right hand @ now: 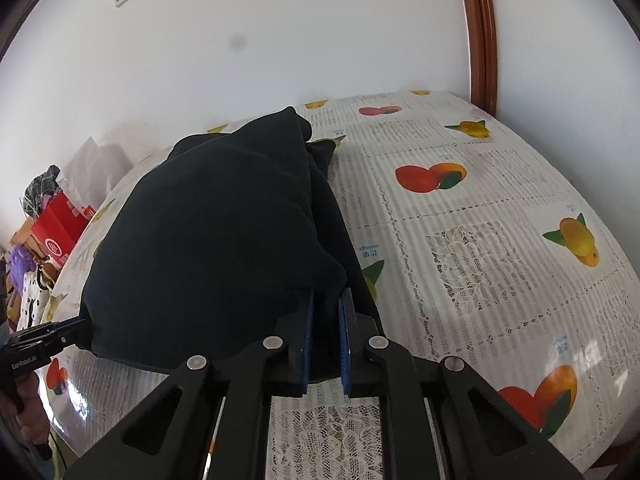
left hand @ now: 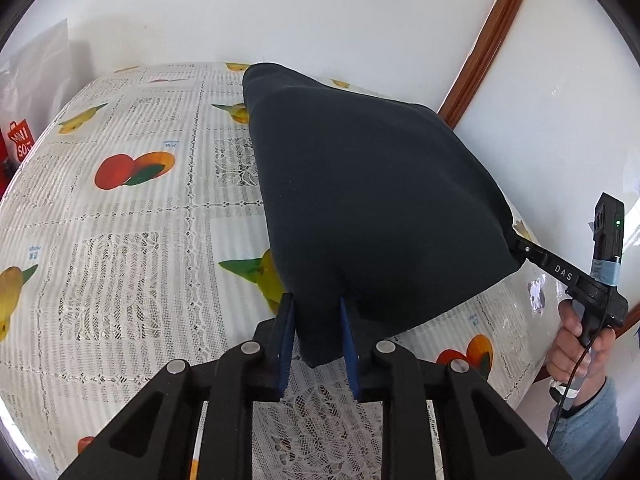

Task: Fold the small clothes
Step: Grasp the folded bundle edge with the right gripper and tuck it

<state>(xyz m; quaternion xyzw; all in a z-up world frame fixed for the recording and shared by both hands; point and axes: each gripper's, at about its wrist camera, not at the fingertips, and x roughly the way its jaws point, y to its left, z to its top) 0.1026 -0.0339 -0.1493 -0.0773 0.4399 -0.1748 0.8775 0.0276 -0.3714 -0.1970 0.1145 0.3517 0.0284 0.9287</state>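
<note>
A dark navy garment (left hand: 372, 208) is held up off the table between both grippers, its far end still resting on the table. My left gripper (left hand: 318, 308) is shut on its near corner. My right gripper (right hand: 327, 304) is shut on the other near corner; it shows in the left wrist view (left hand: 516, 246) at the cloth's right edge. The garment (right hand: 216, 248) fills the middle of the right wrist view, with a folded layer beneath. The left gripper (right hand: 82, 326) shows there at the cloth's left edge.
The table (left hand: 132, 216) has a white lace cloth with fruit prints under clear plastic. A white wall and a brown door frame (left hand: 480, 60) stand behind. Red bags (right hand: 56, 228) and clutter lie beyond the table's left edge.
</note>
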